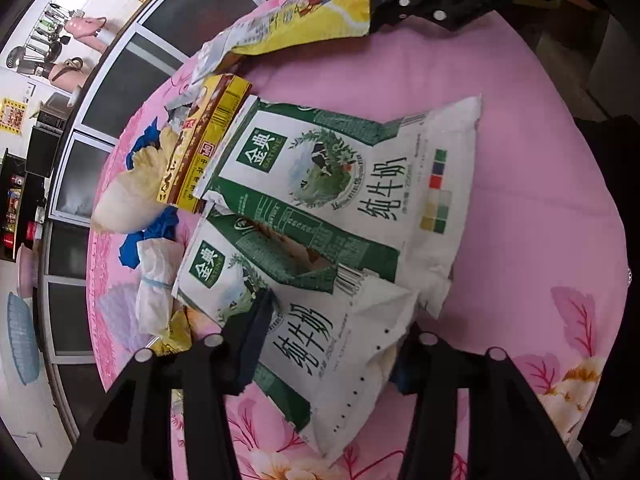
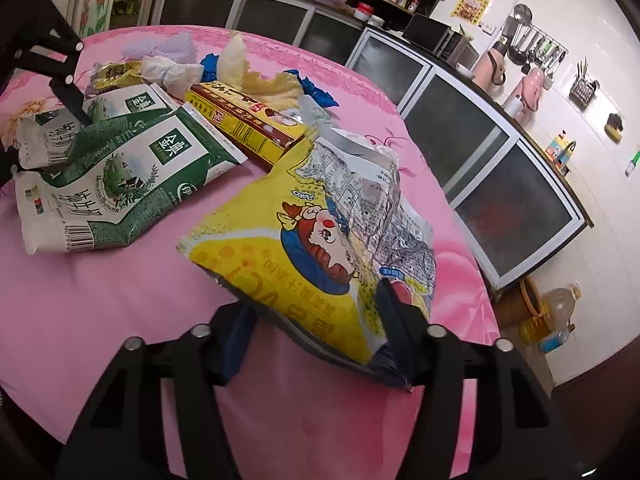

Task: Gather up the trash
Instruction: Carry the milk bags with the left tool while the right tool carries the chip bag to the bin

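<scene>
Trash lies on a round table with a pink flowered cloth (image 1: 540, 160). My left gripper (image 1: 328, 344) is open, its fingers either side of the near green-and-white milk carton (image 1: 320, 332). A second flattened milk carton (image 1: 352, 184) lies just beyond. My right gripper (image 2: 316, 332) is open around the near edge of a yellow snack bag (image 2: 304, 240); it also shows in the left wrist view (image 1: 316, 16). A red-and-yellow box (image 2: 248, 120), tissues (image 2: 172, 70), a blue glove (image 2: 316, 90) and a cabbage leaf (image 1: 132, 188) lie behind.
Dark glass-fronted cabinets (image 2: 500, 184) run along the wall past the table's far edge. Pink kettles (image 2: 524, 88) and utensils stand on the counter. An oil bottle (image 2: 560, 312) stands on the floor at the right. The table edge (image 2: 484, 292) curves close by.
</scene>
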### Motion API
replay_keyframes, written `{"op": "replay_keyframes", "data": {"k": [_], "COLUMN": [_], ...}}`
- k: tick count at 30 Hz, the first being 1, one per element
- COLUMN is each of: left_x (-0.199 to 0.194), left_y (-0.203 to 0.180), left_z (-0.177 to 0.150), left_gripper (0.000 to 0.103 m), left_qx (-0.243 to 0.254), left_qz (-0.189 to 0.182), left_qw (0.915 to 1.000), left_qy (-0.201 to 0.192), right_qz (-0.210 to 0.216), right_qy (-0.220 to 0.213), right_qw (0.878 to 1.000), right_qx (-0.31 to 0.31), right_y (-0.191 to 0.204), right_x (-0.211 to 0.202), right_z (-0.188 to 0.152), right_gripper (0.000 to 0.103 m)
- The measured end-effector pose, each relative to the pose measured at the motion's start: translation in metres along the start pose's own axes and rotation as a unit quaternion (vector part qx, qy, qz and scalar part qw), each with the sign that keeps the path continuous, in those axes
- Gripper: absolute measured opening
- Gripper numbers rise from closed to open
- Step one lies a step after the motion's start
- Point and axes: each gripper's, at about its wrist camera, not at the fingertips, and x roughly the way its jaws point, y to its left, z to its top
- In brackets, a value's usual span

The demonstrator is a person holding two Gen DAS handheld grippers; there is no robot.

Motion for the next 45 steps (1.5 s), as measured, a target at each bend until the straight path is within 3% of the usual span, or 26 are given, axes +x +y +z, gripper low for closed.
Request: {"op": "replay_keyframes", "data": {"k": [2,3,7,21,28,36,45], "left_x": [-0.005,-0.009,-0.029,-0.109,-0.147,-0.161,-0.151], "left_y": [0.003,0.009,0.027,0.021,0.014,-0.008,-0.054], "left_z": [-0.004,-0.006,-0.015,-0.045,-0.043,0.016,0.148], "left_gripper": [0.033,0.021,0.014,0.011,0.011,0.011,0.011], "left_qx": [-0.015,-0.033,-0.085,-0.142,-0.152,-0.126,-0.057], "left_qz": [0.013,0.012,0.016,0.056,0.071,0.031,-0.047], "left_qw": [0.9997,0.9992,0.9952,0.9827,0.9741,0.9658,0.9509], "left_qy": [-0.010,-0.017,-0.046,-0.105,-0.152,-0.224,-0.300], "right_qz": [-0.009,-0.010,-0.021,-0.046,-0.066,-0.125,-0.192], "right_qy": [0.000,-0.002,-0.020,-0.079,-0.079,-0.050,-0.001], "right_qw": [1.000,1.000,0.998,0.993,0.989,0.979,0.958], "right_qx": [0.014,0.023,0.057,0.077,0.102,0.152,0.214], "right_y": [-0.005,-0.008,-0.020,-0.029,-0.044,-0.080,-0.146], "right_x": [-0.003,-0.004,-0.018,-0.111,-0.166,-0.221,-0.271], "right_z": [0.000,0.001,0.001,-0.007,-0.043,-0.113,-0.196], "right_gripper": [0.032,0.027,0.016,0.011,0.011,0.011,0.011]}}
